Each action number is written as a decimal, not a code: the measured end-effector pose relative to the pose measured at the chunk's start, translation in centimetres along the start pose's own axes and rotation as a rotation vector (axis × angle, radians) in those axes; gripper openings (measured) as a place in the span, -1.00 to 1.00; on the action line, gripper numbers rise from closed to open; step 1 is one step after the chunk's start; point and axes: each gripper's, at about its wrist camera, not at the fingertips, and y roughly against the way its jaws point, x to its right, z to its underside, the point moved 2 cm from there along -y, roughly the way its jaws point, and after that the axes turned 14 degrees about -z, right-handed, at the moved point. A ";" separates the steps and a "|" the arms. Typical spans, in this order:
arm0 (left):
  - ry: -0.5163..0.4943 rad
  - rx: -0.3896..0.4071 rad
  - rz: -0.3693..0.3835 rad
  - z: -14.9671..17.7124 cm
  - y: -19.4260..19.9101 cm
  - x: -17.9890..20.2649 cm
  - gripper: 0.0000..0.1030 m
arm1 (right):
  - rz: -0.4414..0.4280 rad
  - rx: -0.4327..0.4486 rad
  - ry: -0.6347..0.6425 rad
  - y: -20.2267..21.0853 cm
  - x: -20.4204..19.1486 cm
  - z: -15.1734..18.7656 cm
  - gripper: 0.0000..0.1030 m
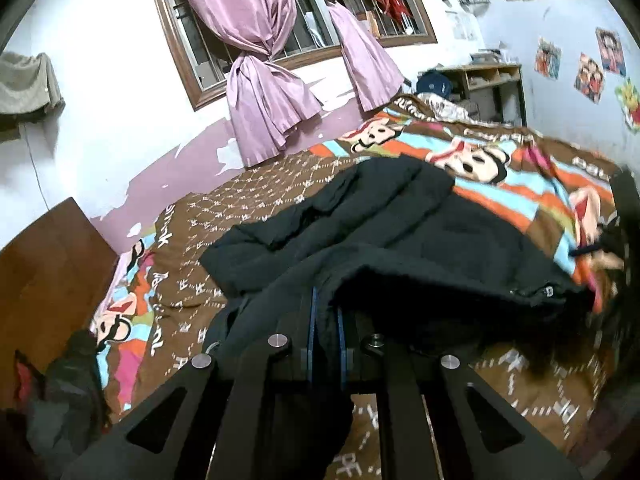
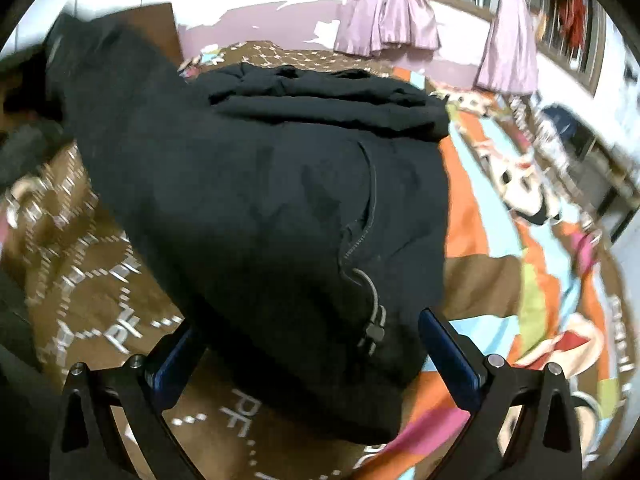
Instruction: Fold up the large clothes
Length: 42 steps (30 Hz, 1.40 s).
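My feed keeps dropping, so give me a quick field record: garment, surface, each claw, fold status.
garment: black jacket, bulky, partly bunched, zipper and drawcord showing
surface: bed with a brown and striped cartoon-print cover
left claw: shut on a fold of the black jacket, fabric raised off the cover
right claw: open, jaws either side of the jacket's near edge, not pinching it
backdrop: pink curtains tied at a barred window
fold status: not finished

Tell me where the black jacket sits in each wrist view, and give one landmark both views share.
Left wrist: black jacket fills centre, its near edge pinched in the left tool.
Right wrist: it fills centre-left, hem between the open right tool.
Shared landmark: the knotted pink curtains at the window.
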 end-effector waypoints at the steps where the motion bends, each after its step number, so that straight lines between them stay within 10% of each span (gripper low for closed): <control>1: 0.004 0.002 0.002 -0.8 -0.1 -0.2 -0.86 | 0.028 -0.006 0.019 -0.3 -0.3 0.1 1.00; 7: 0.048 -0.008 0.018 -1.8 -0.5 -0.6 -0.86 | 0.181 -0.058 0.152 -2.8 -2.3 1.1 0.96; 9: 0.060 -0.006 0.017 -1.5 -0.5 -0.5 -0.86 | 0.250 -0.048 0.197 -3.1 -2.6 1.3 0.68; 11: 0.071 -0.006 0.017 -0.8 -0.3 -0.6 -0.86 | 0.245 -0.019 0.195 -2.6 -2.3 1.0 -0.03; 18: 0.072 -0.032 0.010 3.5 1.2 -1.6 -0.86 | 0.197 0.215 0.025 2.7 0.4 -0.3 -0.74; 28: 0.087 -0.033 0.005 9.0 5.3 -1.2 -0.89 | 0.201 0.447 -0.021 9.8 -2.9 -1.6 -0.84; 42: 0.069 0.122 -0.058 8.7 18.0 -5.7 -0.98 | 0.078 0.506 0.052 19.9 -9.8 1.9 -0.86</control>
